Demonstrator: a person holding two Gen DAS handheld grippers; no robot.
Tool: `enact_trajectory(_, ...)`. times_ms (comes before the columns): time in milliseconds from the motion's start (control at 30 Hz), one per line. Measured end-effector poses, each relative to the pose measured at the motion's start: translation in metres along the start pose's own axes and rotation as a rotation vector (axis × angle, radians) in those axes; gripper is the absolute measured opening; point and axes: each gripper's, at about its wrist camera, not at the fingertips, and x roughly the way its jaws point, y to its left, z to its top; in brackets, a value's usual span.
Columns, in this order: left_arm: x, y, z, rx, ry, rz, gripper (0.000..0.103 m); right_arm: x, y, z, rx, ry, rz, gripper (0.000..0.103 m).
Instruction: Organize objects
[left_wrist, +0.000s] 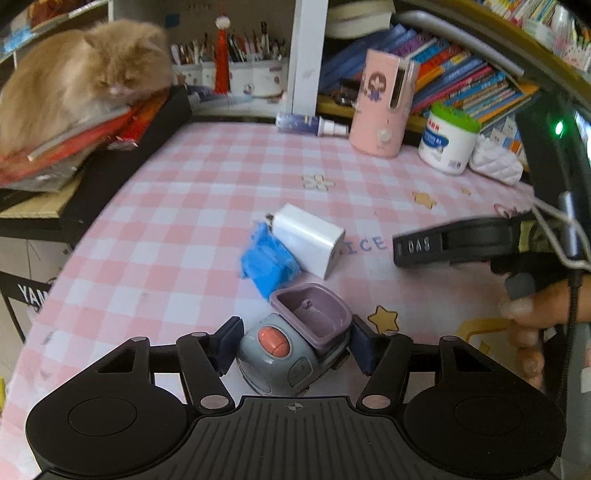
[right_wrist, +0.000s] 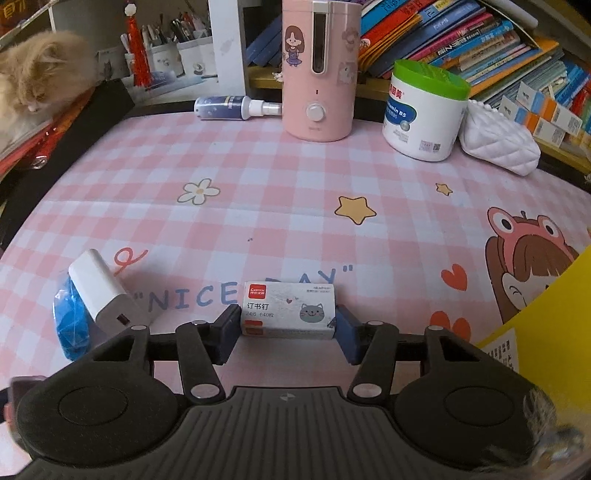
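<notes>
A grey toy truck (left_wrist: 280, 354) with an orange knob and a purple tipper bin sits on the pink checked mat (left_wrist: 207, 192). My left gripper (left_wrist: 297, 341) is shut on it, one pad against each side. A white staple box (right_wrist: 288, 310) with a cat drawing lies on the mat, and my right gripper (right_wrist: 288, 325) is shut on its two short ends. A white charger (left_wrist: 310, 240) (right_wrist: 103, 291) leans on a crumpled blue wrapper (left_wrist: 267, 264) (right_wrist: 70, 325) between the two grippers. In the left wrist view one of the right gripper's fingers (left_wrist: 417, 247) shows side-on, with a person's hand (left_wrist: 528, 332) behind it.
Along the back stand a pink humidifier (right_wrist: 317, 74), a green-lidded white jar (right_wrist: 424, 110), a lying spray bottle (right_wrist: 232, 107) and a white quilted pouch (right_wrist: 498, 144). A yellow box (right_wrist: 546, 314) is at the right. A cat (left_wrist: 85, 74) lies on papers at the left.
</notes>
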Motion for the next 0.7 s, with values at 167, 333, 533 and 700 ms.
enact_trajectory(167,-0.026,0.012,-0.002,-0.018,-0.039,0.002,0.060,-0.016,-0.001,-0.005,0.017,-0.012,0.005,0.051)
enact_trajectory(333,-0.052,0.024,-0.008,-0.040,-0.071,0.001,0.060,-0.051,0.009,-0.016,-0.027,-0.055,0.048,0.051)
enact_trajectory(533,-0.077,0.032,-0.021,-0.053,-0.096,-0.003,0.060,-0.094,0.021,-0.038,-0.084,-0.087,0.092,0.051)
enact_trajectory(700,-0.094,0.034,-0.035,-0.053,-0.104,-0.024,0.060,-0.126,0.027,-0.062,-0.128,-0.108,0.106,0.051)
